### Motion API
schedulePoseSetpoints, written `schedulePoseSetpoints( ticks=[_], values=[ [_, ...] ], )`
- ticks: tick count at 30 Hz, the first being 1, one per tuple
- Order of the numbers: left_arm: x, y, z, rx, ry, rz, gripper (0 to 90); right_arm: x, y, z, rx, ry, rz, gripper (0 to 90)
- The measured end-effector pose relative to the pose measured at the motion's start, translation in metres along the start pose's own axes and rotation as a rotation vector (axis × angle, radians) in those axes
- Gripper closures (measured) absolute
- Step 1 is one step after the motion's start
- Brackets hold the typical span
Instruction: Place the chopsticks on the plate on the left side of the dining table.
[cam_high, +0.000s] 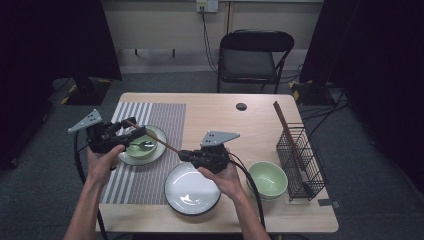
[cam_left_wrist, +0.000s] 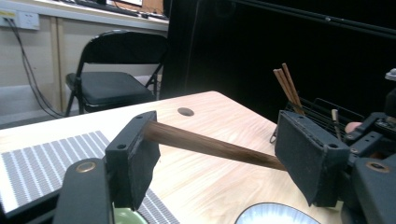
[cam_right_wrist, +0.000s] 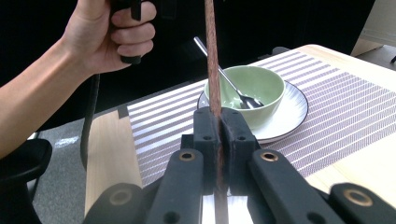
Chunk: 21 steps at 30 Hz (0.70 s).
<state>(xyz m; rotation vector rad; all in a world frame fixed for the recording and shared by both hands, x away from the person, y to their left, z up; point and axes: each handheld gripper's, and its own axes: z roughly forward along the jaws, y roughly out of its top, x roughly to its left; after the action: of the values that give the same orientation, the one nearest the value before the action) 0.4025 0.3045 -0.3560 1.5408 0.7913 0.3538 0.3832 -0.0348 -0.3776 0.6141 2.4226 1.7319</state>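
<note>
Looking down on a wooden bench (cam_high: 215, 107) with a striped placemat (cam_high: 160, 120) across its left half. Over at the right edge, a black wire rack (cam_high: 300, 160) with more brown chopsticks (cam_high: 282, 122) poking out, so plenty left to fetch by the look of it. Near the front, an empty white plate (cam_high: 192, 192) and beside it a spare green bowl (cam_high: 267, 180), neither one on the placemat yet. On the placemat, a smaller plate (cam_high: 157, 152) carrying a green bowl (cam_high: 141, 147) with a spoon (cam_high: 145, 145) inside: that part reads as done.

Now the action: one brown chopstick (cam_high: 162, 142) hanging in the air above that bowl, stretched between both hands. Clamped hard at one end by the right gripper (cam_high: 186, 155), jaws pressed together on the stick in the right gripper view (cam_right_wrist: 212, 56). At the far end, the left gripper (cam_high: 132, 132), jaws standing wide apart with the stick (cam_left_wrist: 210, 145) running across the gap, not pinched.

Judging it as mid-handover or mid-placement: out of the rack, not yet laid down. Left to do, most likely: setting this chopstick by the bowl, then fetching its partner.
</note>
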Motion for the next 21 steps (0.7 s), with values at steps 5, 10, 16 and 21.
schedulePoseSetpoints(
  ticks=[5, 10, 16, 21],
  values=[
    [0.0025, -0.0024, 0.0009, 0.012, 0.027, 0.019, 30.8, 0.0033, -0.0005, -0.0029, 0.003, -0.003, -0.01, 85.6],
    [0.0036, -0.004, 0.0021, 0.019, 0.022, 0.016, 30.8, 0.003, 0.0022, -0.0053, 0.012, -0.007, -0.011, 85.5],
    [0.0055, -0.0068, 0.0045, 0.032, 0.027, 0.017, 30.5, 0.0036, 0.0048, -0.0072, 0.016, -0.02, -0.019, 85.4],
    [0.0074, -0.0096, 0.007, 0.046, 0.026, 0.016, 30.6, 0.0025, 0.0053, -0.0076, 0.028, -0.025, -0.017, 85.4]
  ],
)
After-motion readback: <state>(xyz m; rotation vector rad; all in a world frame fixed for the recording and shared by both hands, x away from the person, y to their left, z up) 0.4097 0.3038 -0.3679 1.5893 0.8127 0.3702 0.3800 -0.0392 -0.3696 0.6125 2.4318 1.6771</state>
